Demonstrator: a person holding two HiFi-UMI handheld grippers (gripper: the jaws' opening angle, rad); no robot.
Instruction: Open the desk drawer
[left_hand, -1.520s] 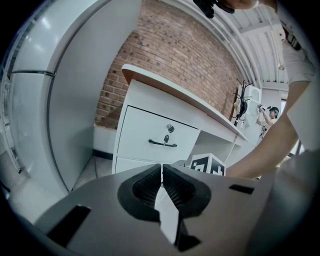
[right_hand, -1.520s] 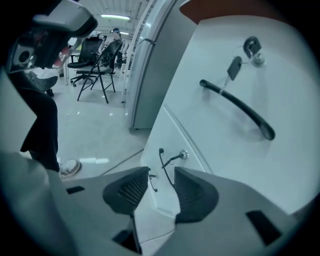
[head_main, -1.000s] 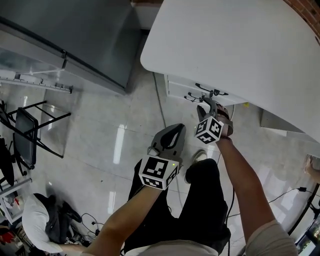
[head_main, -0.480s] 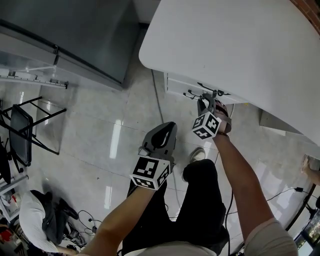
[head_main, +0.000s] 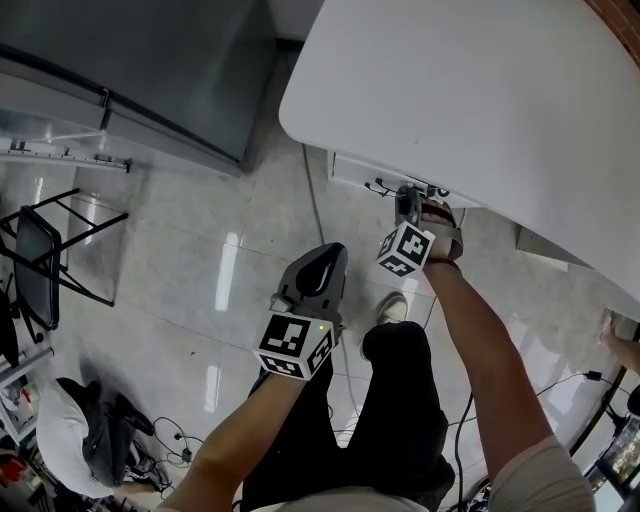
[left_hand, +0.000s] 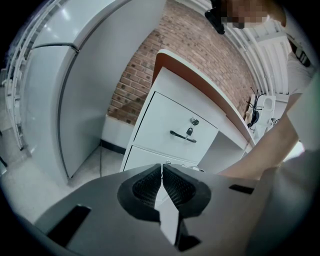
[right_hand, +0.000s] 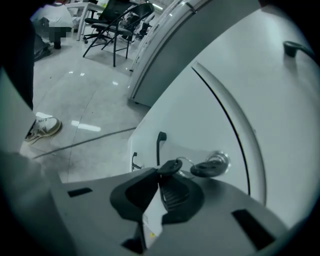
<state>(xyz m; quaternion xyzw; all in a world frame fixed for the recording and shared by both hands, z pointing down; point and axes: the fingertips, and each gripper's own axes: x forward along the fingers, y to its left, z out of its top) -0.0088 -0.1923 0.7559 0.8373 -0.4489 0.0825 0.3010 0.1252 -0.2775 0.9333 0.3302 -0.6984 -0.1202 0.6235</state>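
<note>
Looking down past our arms, we've got the right gripper (head_main: 405, 197) tucked under the edge of the white desk (head_main: 480, 90), right up against the desk drawer (head_main: 352, 170). Its jaws have just been closing, and now they're pinched on the thin black drawer handle (right_hand: 160, 145), which runs straight into the seam between the pads. A black key (right_hand: 170, 166) dangles right at the jaw tips, on a ring near the lock (right_hand: 218, 160). The drawer front looks flush, not pulled out. Our left gripper (head_main: 328, 258) hangs over the tiled floor (head_main: 200, 250), well apart from the drawer, with its jaws pressed together and nothing in them.
</note>
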